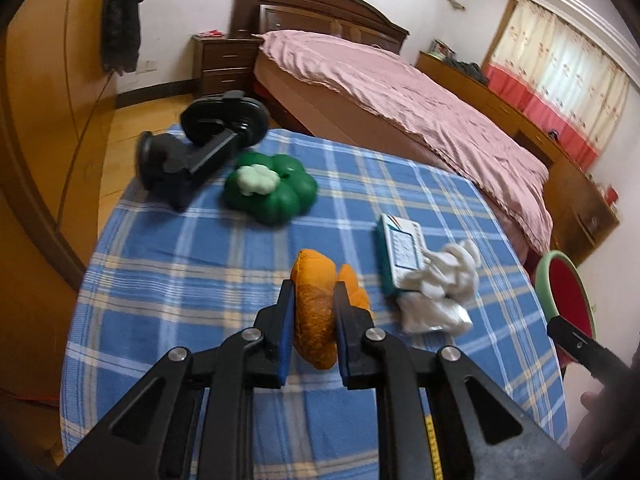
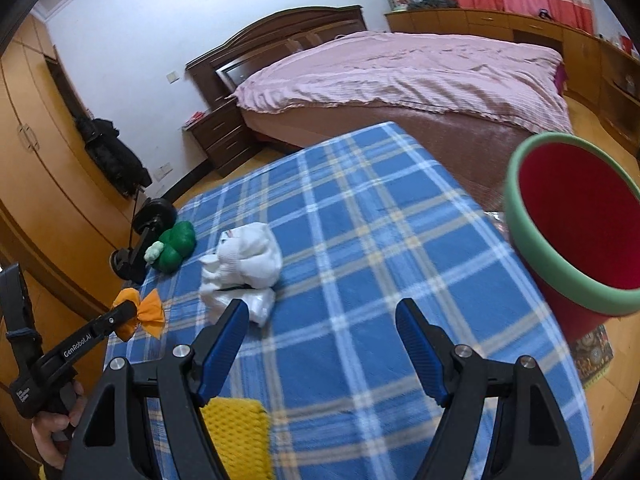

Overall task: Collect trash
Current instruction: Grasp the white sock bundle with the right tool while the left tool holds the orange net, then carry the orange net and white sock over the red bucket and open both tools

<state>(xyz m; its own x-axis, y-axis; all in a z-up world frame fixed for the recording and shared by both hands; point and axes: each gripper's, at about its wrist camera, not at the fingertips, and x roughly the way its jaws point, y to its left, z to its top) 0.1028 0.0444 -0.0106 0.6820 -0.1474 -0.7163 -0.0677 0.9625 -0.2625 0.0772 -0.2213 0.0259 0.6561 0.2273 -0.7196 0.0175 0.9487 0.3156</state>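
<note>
Left tool pinches orange peel between its pads.

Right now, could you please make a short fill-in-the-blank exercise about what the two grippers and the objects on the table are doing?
1. The left gripper is shut on an ____ peel.
2. The right gripper is open and holds ____.
3. The bin is red inside, with a ____ rim.
4. The tablecloth has a ____ check pattern.

Missing words: orange; nothing; green; blue

Tissue wad on table; bin seemingly just beside.
</note>
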